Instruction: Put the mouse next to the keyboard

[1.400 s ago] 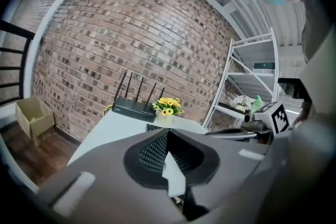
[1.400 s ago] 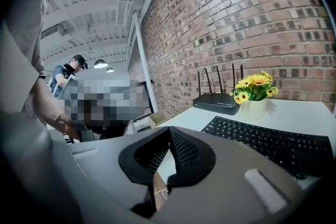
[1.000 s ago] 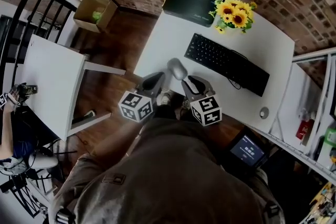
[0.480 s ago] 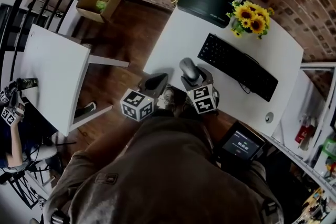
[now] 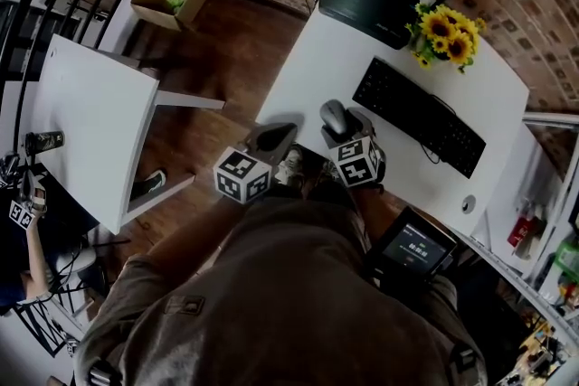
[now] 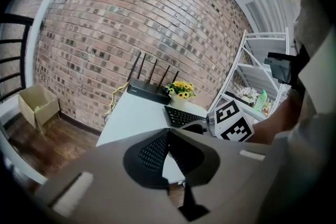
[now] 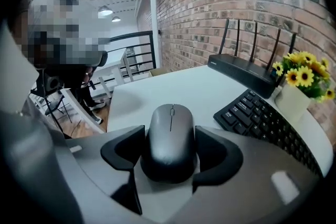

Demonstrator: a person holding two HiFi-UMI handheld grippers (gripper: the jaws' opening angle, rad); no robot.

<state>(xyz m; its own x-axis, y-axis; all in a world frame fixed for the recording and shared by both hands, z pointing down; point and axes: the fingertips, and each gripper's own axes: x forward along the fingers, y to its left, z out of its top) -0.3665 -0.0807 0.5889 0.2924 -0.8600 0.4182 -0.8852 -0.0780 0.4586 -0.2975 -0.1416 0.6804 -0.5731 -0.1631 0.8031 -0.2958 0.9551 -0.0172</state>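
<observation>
Right gripper (image 7: 169, 150) has just been opened up, the mouse (image 7: 170, 128) is left loose on the desk (image 7: 157, 89) between its spread jaws, keyboard (image 7: 268, 123) close on its right, so placing looks basically done, only backing off is left.

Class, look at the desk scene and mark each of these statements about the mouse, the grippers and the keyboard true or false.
1. The mouse lies on the white table between the right gripper's jaws. True.
2. The right gripper is clamped on the mouse. False: its jaws have just been opening and stand apart, the mouse between them, pads off it.
3. The left gripper holds the keyboard. False: its jaws are together and empty; the keyboard lies on the table.
4. The sunflowers stand beside the router. True.
</observation>
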